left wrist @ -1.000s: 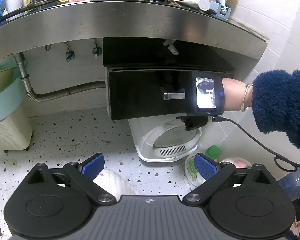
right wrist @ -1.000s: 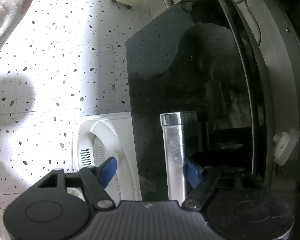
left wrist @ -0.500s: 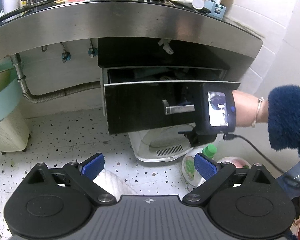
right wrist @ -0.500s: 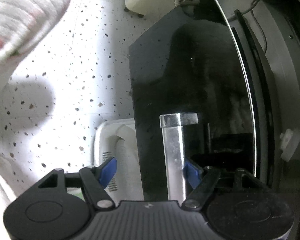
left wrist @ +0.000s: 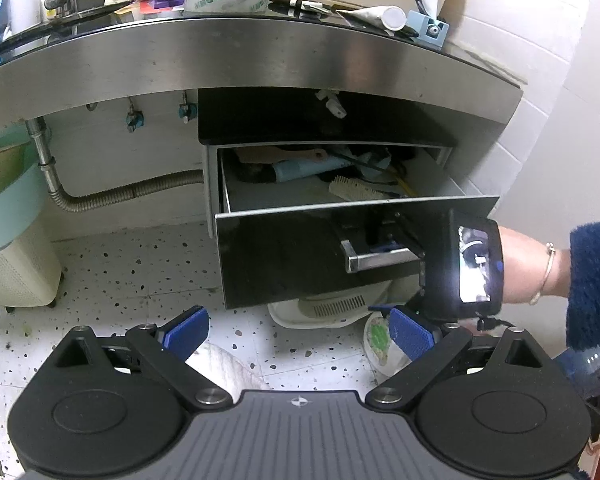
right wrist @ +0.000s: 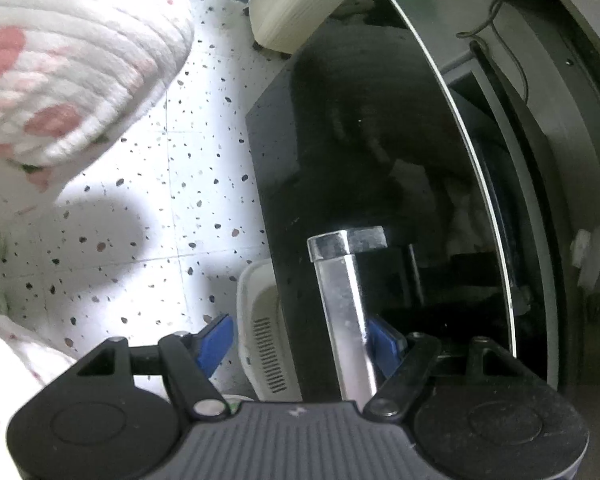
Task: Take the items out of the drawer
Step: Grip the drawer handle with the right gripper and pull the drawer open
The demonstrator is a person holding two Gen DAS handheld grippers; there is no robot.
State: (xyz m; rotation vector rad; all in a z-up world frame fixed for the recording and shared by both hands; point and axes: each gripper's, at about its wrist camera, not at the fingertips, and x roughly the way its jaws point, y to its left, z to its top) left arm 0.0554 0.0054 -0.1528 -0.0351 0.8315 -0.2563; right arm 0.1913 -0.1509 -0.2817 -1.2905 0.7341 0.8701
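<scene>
A black-fronted drawer under a steel counter stands pulled out. Inside lie a pale brush, a light blue tube and other clutter. Its metal handle sits between the fingers of my right gripper, which is open with one blue pad behind the bar. The right gripper also shows in the left wrist view. My left gripper is open and empty, low over the floor in front of the drawer.
A white plastic bin sits on the speckled floor under the drawer. A pale laundry basket and a flexible drain hose are at the left. The counter top is crowded with tape rolls, tubes and taps. A white tiled wall is at the right.
The drawer has been pulled out by its handle, from nearly closed to well open, and its contents now show. The left gripper stayed open and low.
</scene>
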